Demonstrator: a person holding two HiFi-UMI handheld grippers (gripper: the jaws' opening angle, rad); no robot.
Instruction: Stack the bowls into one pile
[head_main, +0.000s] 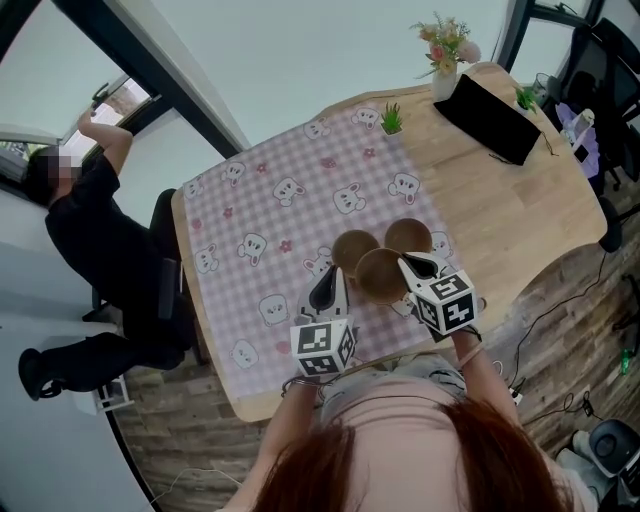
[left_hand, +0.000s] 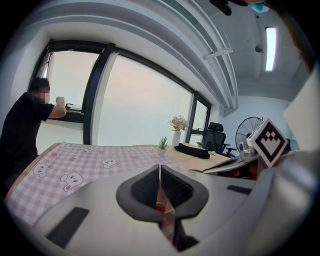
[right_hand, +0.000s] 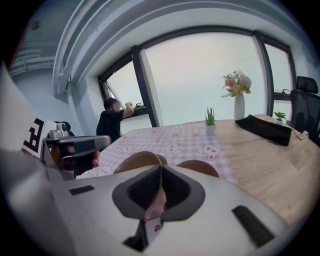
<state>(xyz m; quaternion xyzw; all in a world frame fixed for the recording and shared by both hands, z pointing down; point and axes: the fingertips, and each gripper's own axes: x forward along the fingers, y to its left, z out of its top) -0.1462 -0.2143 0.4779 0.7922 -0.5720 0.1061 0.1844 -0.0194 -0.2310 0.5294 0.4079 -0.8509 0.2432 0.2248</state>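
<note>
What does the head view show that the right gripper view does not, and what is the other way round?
Only the head view shows all three bowls close together on the checked cloth, and the wooden floor. Only the right gripper view shows the right hand-held gripper with jaws closed on the rim of a bowl. Both show the flower vase, the black case and a person at the window.

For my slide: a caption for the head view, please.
Right gripper holds one bowl by its rim, beside two others.
</note>
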